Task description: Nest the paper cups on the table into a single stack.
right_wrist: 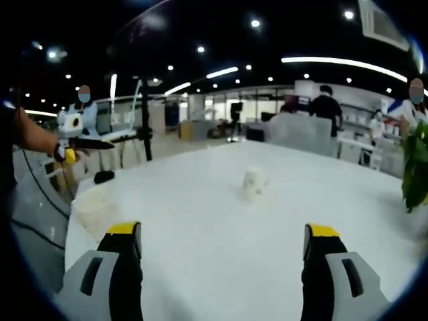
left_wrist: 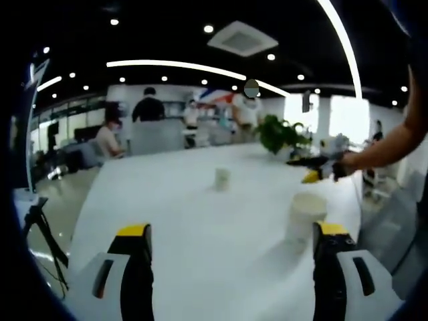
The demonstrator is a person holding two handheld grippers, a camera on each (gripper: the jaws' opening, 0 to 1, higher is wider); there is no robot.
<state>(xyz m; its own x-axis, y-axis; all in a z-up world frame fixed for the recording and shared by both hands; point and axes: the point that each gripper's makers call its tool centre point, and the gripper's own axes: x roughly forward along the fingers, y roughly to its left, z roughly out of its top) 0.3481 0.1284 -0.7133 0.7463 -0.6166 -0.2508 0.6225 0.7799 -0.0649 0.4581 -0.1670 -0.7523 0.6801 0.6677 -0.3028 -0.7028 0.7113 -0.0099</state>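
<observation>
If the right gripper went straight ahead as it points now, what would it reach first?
Probably the small paper cup standing on the white table. It sits roughly between the open jaws of the right gripper, some way off; depth is hard to judge.

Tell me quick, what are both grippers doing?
Left gripper: open, jaws wide apart, holding nothing.
Right gripper: open, jaws wide apart, holding nothing.

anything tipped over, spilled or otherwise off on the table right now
Nothing stands out. Both paper cups stand upright on the white table, apart from each other: the small cup farther off, the larger cup nearer the left tool. No spill shows. Both tools are open and hold nothing.
</observation>
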